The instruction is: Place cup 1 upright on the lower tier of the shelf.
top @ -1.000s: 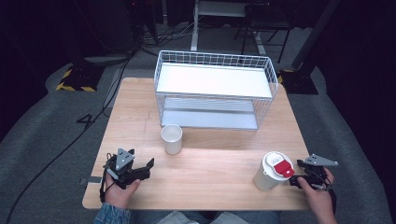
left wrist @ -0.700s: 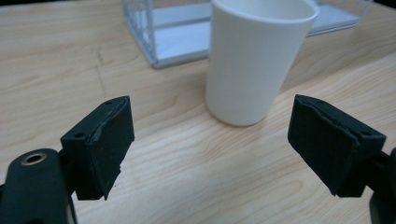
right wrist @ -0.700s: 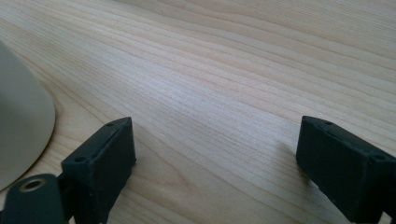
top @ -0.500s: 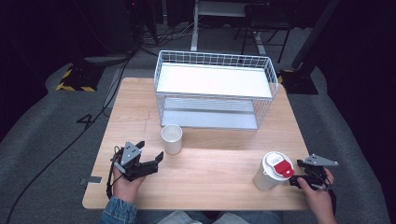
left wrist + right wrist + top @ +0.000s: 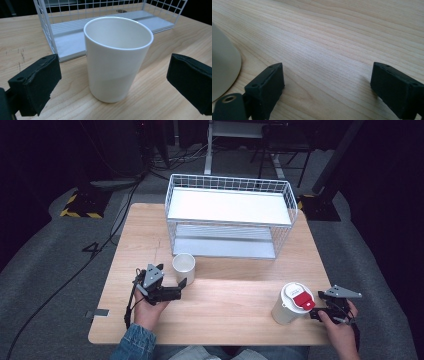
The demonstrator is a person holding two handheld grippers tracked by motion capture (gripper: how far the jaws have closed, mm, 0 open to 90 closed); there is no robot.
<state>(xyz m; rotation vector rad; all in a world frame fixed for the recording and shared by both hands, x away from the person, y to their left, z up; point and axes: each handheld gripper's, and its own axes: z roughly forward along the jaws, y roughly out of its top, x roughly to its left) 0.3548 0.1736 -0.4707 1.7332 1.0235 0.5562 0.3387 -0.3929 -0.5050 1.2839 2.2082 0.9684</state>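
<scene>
The left claw (image 5: 181,285) is black, topped by a grey three-cornered plate, and a black cable trails from it along the forearm. A blue denim sleeve (image 5: 134,345) covers that arm. Seen close in its own view, its two pads (image 5: 37,85) are blocky, matt black, with chipped edges and a small round hole. The right claw (image 5: 311,313) is black too, with a grey plate above; its pads (image 5: 265,86) have screw holes, and a brass-ringed hole sits beside one.
</scene>
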